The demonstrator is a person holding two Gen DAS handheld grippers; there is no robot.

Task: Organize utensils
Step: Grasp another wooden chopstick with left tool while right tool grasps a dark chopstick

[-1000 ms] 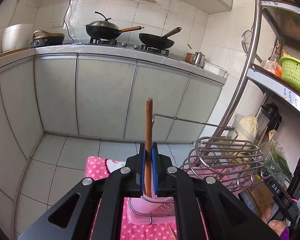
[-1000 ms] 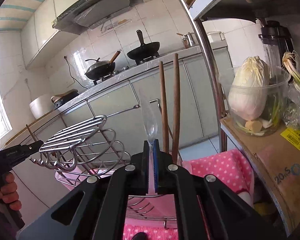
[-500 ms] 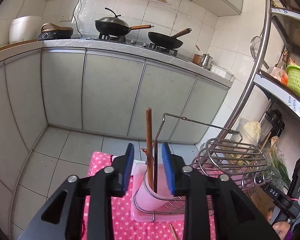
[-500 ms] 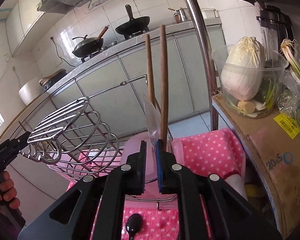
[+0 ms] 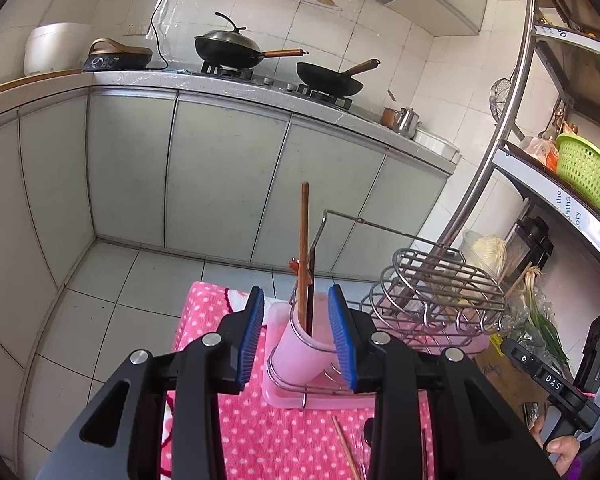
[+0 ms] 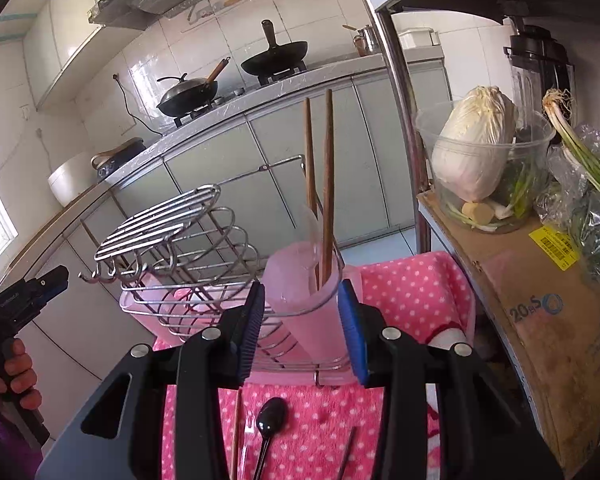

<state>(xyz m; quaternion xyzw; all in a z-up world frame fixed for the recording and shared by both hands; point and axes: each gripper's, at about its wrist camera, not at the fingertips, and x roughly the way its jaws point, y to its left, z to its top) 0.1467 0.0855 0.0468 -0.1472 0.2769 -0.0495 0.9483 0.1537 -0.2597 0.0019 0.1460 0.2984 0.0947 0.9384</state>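
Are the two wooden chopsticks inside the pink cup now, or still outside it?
Inside. In the right wrist view, both wooden chopsticks stand upright with their lower ends in the pink cup, tops leaning slightly apart.

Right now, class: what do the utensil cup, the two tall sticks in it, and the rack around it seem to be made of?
Utensil cup: probably plastic; pale pink, matt and slightly see-through.
Tall sticks: likely wooden chopsticks; brown, dull, with grain-like streaks.
Rack: metal wire, probably stainless or chromed steel; thin bent rods with bright silver glints.
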